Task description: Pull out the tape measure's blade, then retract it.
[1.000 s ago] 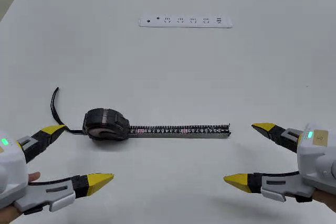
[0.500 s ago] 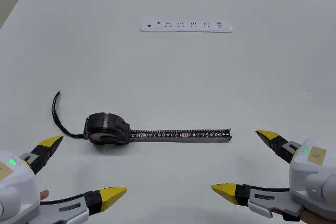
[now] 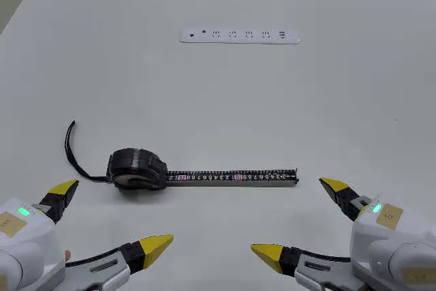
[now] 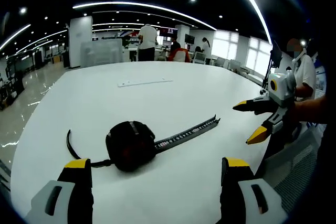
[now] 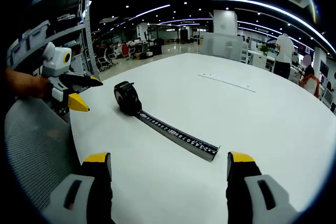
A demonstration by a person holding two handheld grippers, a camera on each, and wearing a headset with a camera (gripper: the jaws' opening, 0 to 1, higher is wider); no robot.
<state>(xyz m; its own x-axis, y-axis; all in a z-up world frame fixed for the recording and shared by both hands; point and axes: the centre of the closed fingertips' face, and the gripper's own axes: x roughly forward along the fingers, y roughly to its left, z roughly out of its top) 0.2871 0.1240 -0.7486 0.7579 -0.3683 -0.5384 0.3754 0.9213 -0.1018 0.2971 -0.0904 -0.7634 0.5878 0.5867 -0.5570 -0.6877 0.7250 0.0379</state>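
Tape measure [image 3: 136,168]: on the table [image 3: 340,100]; blade [image 3: 231,176] out flat
Left gripper [image 3: 112,215]: near the tape measure, not touching; jaws spread
Right gripper [image 3: 296,217]: near the blade's tip, not touching; jaws spread

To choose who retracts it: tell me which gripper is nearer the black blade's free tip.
Right. The right gripper hangs open just short of the black blade's free tip; the left gripper is by the round black case at the other end.
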